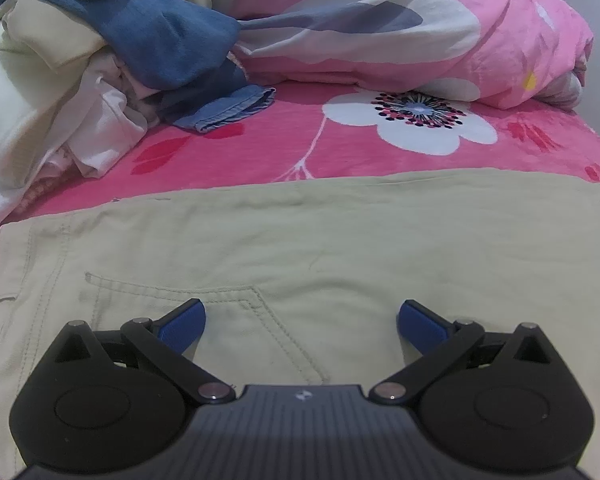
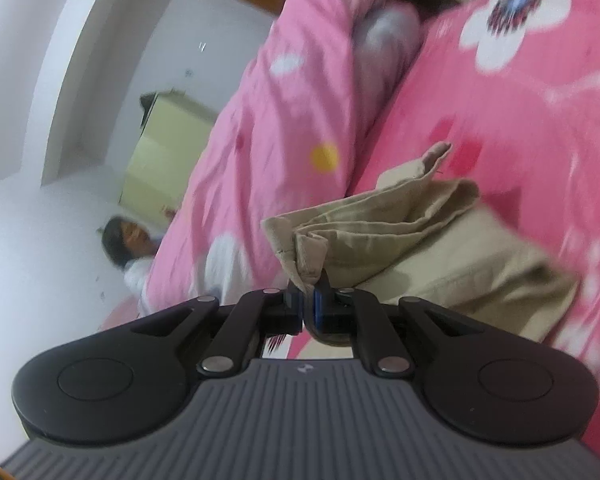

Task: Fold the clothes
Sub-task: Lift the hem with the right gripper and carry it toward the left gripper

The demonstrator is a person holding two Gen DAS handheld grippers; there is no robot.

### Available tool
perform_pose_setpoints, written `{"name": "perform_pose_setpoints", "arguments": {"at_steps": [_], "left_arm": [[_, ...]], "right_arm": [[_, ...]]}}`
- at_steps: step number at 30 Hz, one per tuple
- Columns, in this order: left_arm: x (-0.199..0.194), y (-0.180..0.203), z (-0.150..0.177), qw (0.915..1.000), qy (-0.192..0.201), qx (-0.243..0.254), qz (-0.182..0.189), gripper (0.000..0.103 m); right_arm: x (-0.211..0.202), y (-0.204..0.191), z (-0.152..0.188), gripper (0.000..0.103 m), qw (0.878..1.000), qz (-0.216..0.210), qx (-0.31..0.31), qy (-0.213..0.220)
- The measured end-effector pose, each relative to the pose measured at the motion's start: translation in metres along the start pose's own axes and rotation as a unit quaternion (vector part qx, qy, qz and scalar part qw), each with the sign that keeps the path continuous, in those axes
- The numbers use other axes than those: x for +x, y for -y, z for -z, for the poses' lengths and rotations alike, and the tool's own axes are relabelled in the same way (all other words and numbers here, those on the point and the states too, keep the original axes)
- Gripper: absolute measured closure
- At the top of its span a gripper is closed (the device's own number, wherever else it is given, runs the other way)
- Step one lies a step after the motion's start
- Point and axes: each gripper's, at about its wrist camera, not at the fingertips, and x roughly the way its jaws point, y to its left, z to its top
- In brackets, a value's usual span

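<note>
In the left wrist view the left gripper (image 1: 302, 320) fills the bottom of the frame, its blue-padded fingers (image 1: 182, 326) spread wide apart with nothing between them. Directly beneath and ahead of them lie the khaki trousers (image 1: 300, 240), spread flat across the lower half of the frame on the bed (image 1: 260, 136), whose pink sheet carries a large white flower print. A stitched pocket (image 1: 204, 312) of the trousers sits just between and to the left of the fingers. In the upper left of the frame a pile of clothes (image 1: 100, 64) is heaped on the bed, blue denim on top of cream and white pieces, near the trousers' far edge but apart from it. A pink quilt (image 1: 440, 32) is bunched along the top right.

In the right wrist view, which is tilted and somewhat blurred, the right gripper (image 2: 310, 304) has its fingers pressed together on a bunched hem end of the khaki trousers (image 2: 380, 232), which rises in folds from the centre of the frame and is lifted off the bed (image 2: 520, 120); the rest of the fabric trails down to the right. The quilt (image 2: 280, 120) runs up the middle, and a person (image 2: 128, 240) shows at the left edge beside a pale yellow cabinet (image 2: 164, 152)
</note>
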Motion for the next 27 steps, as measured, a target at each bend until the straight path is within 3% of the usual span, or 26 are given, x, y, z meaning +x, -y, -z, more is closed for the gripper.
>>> {"name": "perform_pose_setpoints", "arguments": {"at_steps": [16,27], "left_arm": [[-0.010,-0.018,0.002,0.9989,-0.006,-0.009,0.045,0.000],[-0.033,-0.055,0.009,0.9957,-0.017,-0.031,0.086,0.000]], "right_arm": [[0.018,-0.042,0.092,0.099,0.996,-0.045,-0.004,-0.081],[0.026,-0.067,0.148,0.099,0.991,-0.051,-0.001,-0.123]]}}
